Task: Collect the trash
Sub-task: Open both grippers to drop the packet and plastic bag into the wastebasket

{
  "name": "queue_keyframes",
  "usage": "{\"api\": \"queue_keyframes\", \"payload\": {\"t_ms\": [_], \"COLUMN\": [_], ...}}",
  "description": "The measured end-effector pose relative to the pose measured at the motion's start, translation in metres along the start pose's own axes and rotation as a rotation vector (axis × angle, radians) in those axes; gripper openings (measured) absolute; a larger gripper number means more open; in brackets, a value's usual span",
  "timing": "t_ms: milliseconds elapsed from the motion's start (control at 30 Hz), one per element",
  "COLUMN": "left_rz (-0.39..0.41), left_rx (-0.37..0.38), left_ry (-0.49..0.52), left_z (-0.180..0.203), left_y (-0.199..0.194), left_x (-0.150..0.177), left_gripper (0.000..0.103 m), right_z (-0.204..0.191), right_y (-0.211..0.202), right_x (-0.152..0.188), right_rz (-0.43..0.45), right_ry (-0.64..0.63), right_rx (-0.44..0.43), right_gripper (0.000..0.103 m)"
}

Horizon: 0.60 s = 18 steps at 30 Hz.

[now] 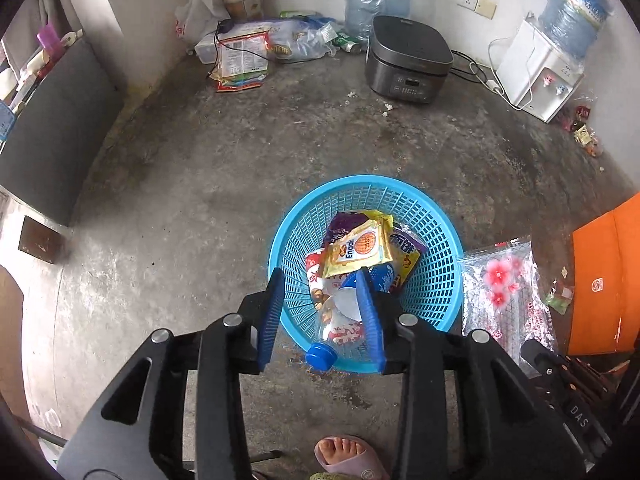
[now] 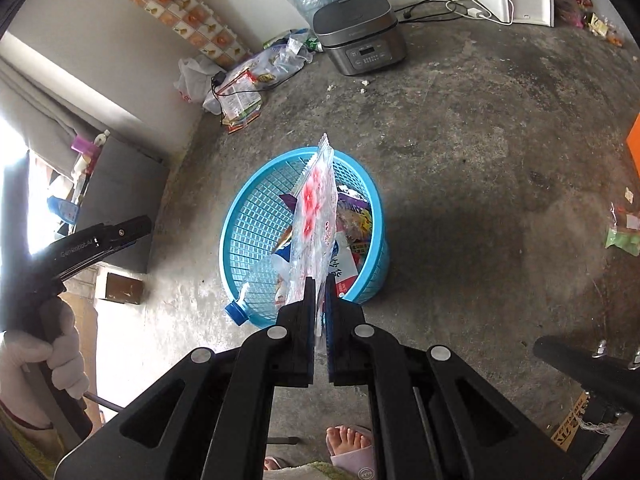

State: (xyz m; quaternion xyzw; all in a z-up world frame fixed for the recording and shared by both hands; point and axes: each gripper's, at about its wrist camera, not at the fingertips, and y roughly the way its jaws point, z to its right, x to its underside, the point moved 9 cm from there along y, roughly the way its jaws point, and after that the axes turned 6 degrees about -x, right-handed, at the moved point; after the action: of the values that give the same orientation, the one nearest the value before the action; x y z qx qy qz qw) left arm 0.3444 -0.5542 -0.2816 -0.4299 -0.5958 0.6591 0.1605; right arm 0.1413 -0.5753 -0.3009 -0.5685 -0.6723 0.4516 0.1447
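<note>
On the concrete floor stands one blue basket holding several snack wrappers and one plastic bottle, whose blue cap sticks over the rim. The right gripper pinches one flowered clear bag above the basket. The left gripper is spread wide over the bottle.

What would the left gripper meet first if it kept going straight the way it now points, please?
Most likely the plastic bottle, lying between the open fingers of the left gripper with its cap over the basket rim; depth is hard to judge.
</note>
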Motion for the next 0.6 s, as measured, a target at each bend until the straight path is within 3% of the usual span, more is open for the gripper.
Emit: {"api": "queue_keyframes", "payload": {"t_ms": [167, 267, 333, 367, 467, 600], "left_rz": [0.055, 0.119, 0.156, 0.170, 0.207, 0.254], "left_rx": [0.041, 0.009, -0.002, -0.006, -0.021, -0.059], "left_ry": [-0.048, -0.068, -0.096, -0.110, -0.151, -0.209], "left_z": [-0.028, -0.053, -0.071, -0.080, -0.109, -0.147], "left_y": [-0.060, -0.105, -0.135, -0.148, -0.187, -0.230], "left_x": [0.002, 0.009, 0.018, 0.024, 0.048, 0.092], "left_gripper": [0.045, 0.059, 0.063, 0.064, 0.068, 0.074], "right_z": [-0.024, -0.043, -0.055, -0.060, -0.065, -0.060], "right_y": [0.018, 0.041, 0.061, 0.072, 0.097, 0.107], "right_x": [-0.008, -0.015, -0.021, -0.023, -0.033, -0.032], "right_rz": [-0.052, -0.103, -0.139, -0.156, -0.151, -0.150], "right_ry": [0.044, 0.080, 0.093, 0.117, 0.145, 0.168], "right_rx": [-0.127, -0.193, -0.217, -0.229, -0.214, -0.172], "right_gripper": [0.005, 0.006, 0.007, 0.012, 0.045, 0.045]}}
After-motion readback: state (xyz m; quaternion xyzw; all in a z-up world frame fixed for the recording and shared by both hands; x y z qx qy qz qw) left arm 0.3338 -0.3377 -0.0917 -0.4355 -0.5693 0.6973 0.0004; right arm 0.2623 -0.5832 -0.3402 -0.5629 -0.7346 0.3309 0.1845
